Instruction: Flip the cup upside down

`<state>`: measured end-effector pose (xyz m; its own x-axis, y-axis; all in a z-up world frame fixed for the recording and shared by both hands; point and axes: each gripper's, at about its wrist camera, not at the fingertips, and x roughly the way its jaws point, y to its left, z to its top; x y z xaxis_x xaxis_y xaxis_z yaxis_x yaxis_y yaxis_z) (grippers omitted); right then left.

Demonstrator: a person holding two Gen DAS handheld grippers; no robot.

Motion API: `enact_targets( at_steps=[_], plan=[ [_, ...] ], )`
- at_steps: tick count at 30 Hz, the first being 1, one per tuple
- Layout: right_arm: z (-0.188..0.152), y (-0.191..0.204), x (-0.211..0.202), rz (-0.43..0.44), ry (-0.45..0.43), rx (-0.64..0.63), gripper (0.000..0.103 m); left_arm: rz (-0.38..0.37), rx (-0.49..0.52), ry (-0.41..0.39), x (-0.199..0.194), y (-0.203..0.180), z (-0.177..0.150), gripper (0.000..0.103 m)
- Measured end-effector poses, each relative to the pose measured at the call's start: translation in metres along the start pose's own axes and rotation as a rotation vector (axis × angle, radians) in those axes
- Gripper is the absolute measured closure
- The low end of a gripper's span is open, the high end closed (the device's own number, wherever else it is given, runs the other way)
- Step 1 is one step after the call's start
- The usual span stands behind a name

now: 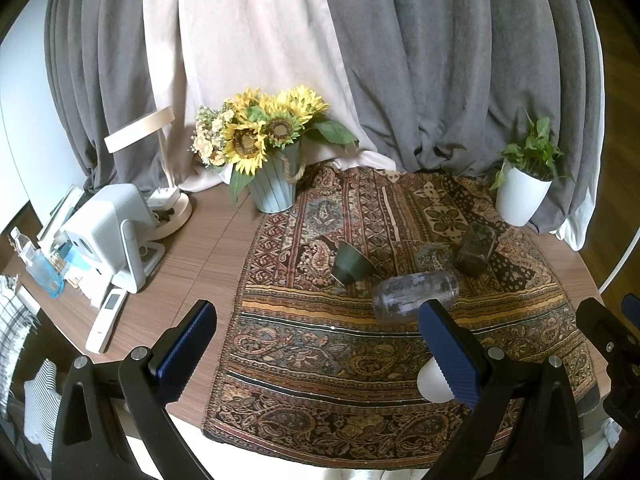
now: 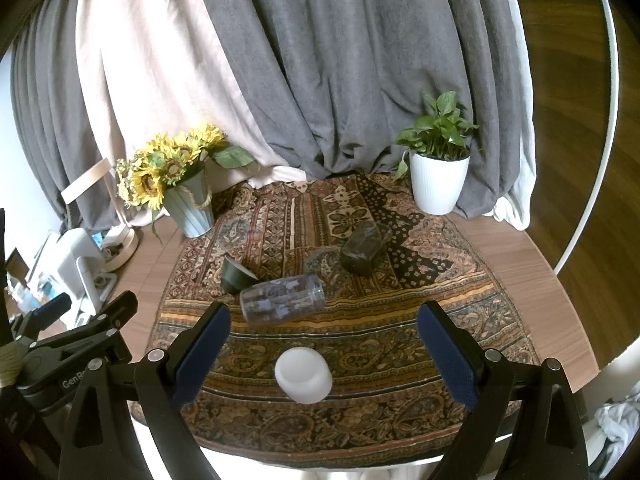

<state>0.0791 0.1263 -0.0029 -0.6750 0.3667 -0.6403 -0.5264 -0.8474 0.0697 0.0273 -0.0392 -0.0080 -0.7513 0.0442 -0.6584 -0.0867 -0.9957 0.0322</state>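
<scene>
A round wooden desk (image 2: 516, 264) is draped with a patterned paisley cloth (image 2: 360, 320) in browns, golds and dark reds, with grey and beige curtains (image 2: 320, 80) hanging behind it. In the right wrist view, the right claw (image 2: 324, 348) hovers above the near part of the cloth with its two blue-padded fingers spread wide apart, gripping nothing. Between those fingers, at the 6 o'clock side of the cloth, stands a small white cup (image 2: 304, 374); its flat closed end faces up, so it appears to sit mouth down. In the left wrist view the same white cup (image 1: 432, 382) shows only partly, behind the right-hand finger. The left claw (image 1: 320, 344) is also wide open and empty, held over the near left part of the cloth. Toward the centre of the cloth a clear plastic jar (image 2: 282, 298) lies on its side. Just beyond it, at about 10 o'clock from the jar, a dark green cup (image 2: 236, 276) lies tipped over, touching or nearly touching the jar. At about 1 o'clock from the jar rests a dark, angular glass container (image 2: 364, 250), tilted. At the far left of the cloth, around 11 o'clock, a pale blue ribbed bucket holds sunflowers (image 2: 172, 172). At the far right, around 1 o'clock, a white ribbed pot holds a leafy green plant (image 2: 438, 176). Left of the cloth sit a white device on a stand (image 1: 116, 232), a lamp (image 1: 140, 132) and a white remote (image 1: 106, 320).
</scene>
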Motion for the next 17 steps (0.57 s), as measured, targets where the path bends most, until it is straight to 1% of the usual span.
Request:
enact_targets(
  at_steps=[17],
  plan=[
    [0.0001,0.0014,0.0003,-0.001,-0.003,-0.004,0.008,-0.009,0.002,0.004,0.0049,-0.0037,0.0003,0.000]
  ],
)
